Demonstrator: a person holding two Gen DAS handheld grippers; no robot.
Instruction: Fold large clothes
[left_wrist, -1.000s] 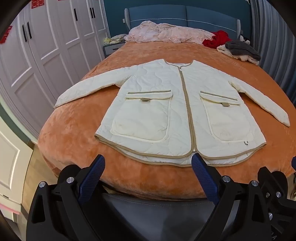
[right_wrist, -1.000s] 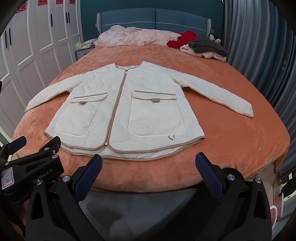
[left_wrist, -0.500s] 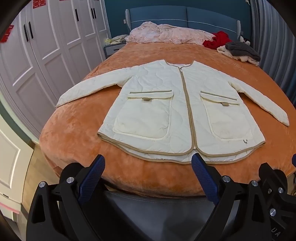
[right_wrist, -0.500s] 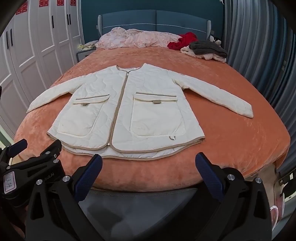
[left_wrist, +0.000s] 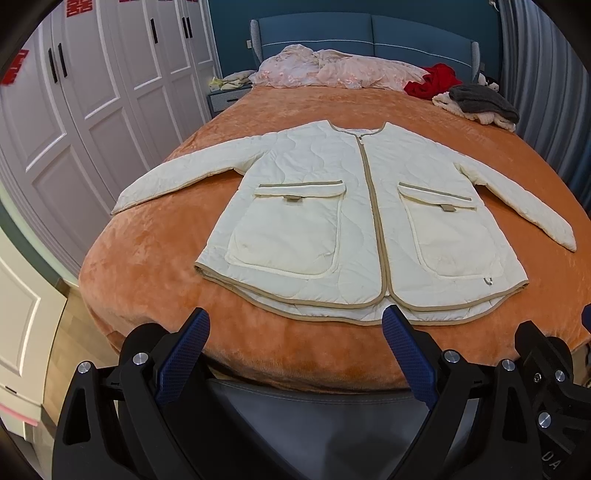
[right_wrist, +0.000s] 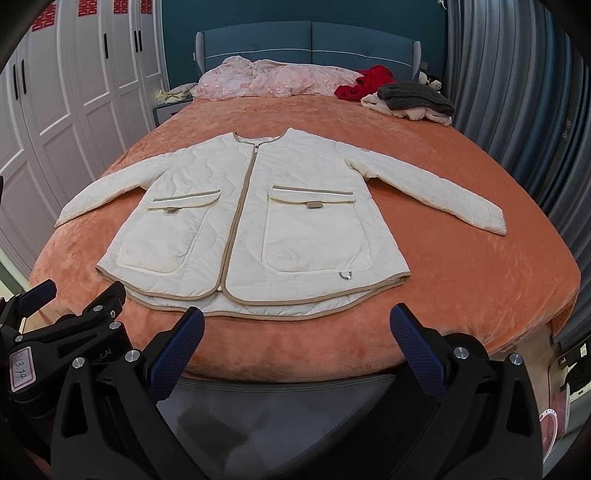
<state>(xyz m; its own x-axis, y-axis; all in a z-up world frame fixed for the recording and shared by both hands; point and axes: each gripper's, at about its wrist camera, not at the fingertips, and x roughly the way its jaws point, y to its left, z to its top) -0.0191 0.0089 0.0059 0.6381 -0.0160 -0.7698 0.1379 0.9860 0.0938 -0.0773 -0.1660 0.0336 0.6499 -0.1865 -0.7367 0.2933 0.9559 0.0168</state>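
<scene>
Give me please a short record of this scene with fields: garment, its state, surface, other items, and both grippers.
garment: cream quilted jacket
state: spread flat, front up, zipped, both sleeves out, unfolded
surface: orange bedspread
other items: pink bedding, red cloth, grey knit pile near headboard
left gripper: jaws open, short of the hem
right gripper: jaws open, short of the hem

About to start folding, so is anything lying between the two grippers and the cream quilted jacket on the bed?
Nothing visible. The left gripper and right gripper are both open, short of the cream quilted jacket; only bare orange bedspread lies between them and its hem.
</scene>
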